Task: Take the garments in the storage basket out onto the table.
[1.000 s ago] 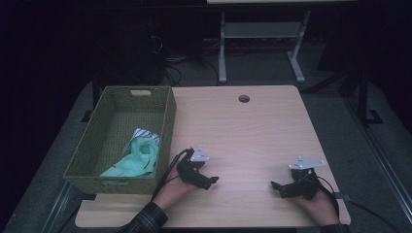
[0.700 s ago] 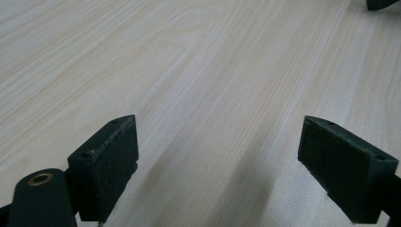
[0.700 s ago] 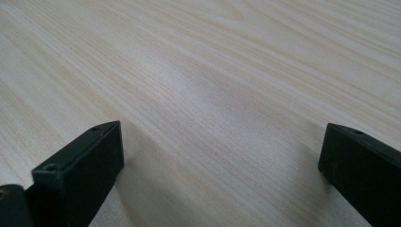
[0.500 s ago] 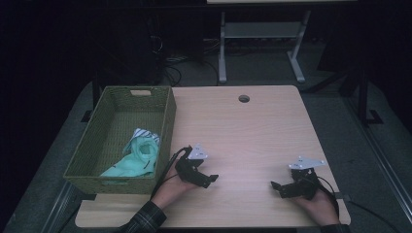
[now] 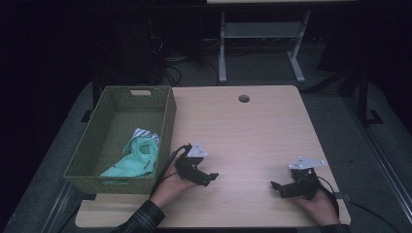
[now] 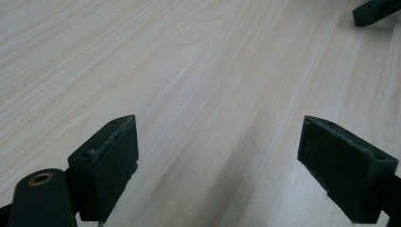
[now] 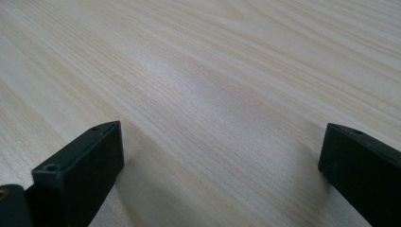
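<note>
step: looks like a pause between moves. Both hands sit low on the wooden table (image 5: pixel 252 131) with nothing in them; the mint-green cloth (image 5: pixel 138 158) is the obvious thing being worked with
left gripper (image 5: pixel 212 176): near the table's front edge, just beside the basket, pointing right. Jaws spread wide, only bare wood grain between them in the left gripper view
right gripper (image 5: pixel 275 186): front right of the table, pointing left toward the other one. Jaws also wide apart, holding nothing
cloth: crumpled in the near end of the green woven basket (image 5: pixel 87 160), with a striped bit (image 5: pixel 145 134) poking out above it
next move: my guess is the left one has to swing over the basket wall and drop onto the cloth, since it's closest
hard to see: room is super dark, can't tell if the striped bit is a separate item; the basket's near wall hides the cloth's lower edge
</note>
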Tool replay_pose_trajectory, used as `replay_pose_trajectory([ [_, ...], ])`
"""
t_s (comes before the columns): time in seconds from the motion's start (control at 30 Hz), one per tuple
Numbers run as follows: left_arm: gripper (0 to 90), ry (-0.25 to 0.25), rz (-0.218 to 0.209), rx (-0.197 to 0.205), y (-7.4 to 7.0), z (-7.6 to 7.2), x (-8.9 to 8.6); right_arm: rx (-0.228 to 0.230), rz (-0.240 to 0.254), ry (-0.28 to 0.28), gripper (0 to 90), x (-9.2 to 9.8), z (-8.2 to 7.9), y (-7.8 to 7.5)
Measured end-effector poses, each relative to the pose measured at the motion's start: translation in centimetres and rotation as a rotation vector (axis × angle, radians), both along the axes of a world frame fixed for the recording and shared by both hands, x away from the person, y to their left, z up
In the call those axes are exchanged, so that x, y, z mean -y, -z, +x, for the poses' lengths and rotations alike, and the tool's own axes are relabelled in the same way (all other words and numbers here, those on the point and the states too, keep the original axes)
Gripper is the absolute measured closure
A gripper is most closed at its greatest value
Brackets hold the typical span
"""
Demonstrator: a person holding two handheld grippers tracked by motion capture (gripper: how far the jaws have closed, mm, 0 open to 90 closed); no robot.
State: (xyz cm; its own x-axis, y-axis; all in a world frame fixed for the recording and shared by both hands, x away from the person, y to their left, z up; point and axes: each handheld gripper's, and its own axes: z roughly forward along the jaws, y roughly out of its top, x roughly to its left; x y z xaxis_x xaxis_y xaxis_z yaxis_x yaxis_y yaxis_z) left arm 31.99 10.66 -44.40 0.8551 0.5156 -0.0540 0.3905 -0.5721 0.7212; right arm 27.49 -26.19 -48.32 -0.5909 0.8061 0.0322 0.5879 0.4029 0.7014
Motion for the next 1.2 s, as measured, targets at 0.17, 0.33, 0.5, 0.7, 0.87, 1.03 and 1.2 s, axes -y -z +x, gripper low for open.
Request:
replay_pose_trajectory([
  [0.17, 12.5, 0.008, 0.002, -0.001, -0.2, -0.1, 0.0, 0.000, 0.000, 0.000, 0.6, 0.0, 0.0, 0.0],
  [0.33, 12.6, 0.016, 0.010, 0.000, -0.4, -0.2, 0.0, -0.004, 0.002, 0.003, 0.6, 0.0, 0.0, 0.0],
  [0.5, 12.6, 0.009, -0.001, -0.003, -0.7, -0.1, 0.0, -0.005, 0.002, 0.002, 0.6, 0.0, 0.0, 0.0],
  [0.7, 12.6, 0.010, 0.001, -0.003, -0.9, -0.2, -0.1, -0.001, 0.003, 0.003, 0.6, 0.0, 0.0, 0.0],
  [0.87, 12.6, 0.002, -0.011, -0.007, -1.1, -0.1, -0.2, -0.002, 0.003, 0.002, 0.6, 0.0, 0.0, 0.0],
  [1.03, 12.6, -0.012, -0.021, -0.008, -1.4, -0.1, -0.1, -0.003, 0.003, 0.004, 0.6, 0.0, 0.0, 0.0],
  [1.2, 12.6, -0.007, -0.003, 0.005, -1.7, -0.2, -0.1, -0.002, 0.003, 0.002, 0.6, 0.0, 0.0, 0.0],
])
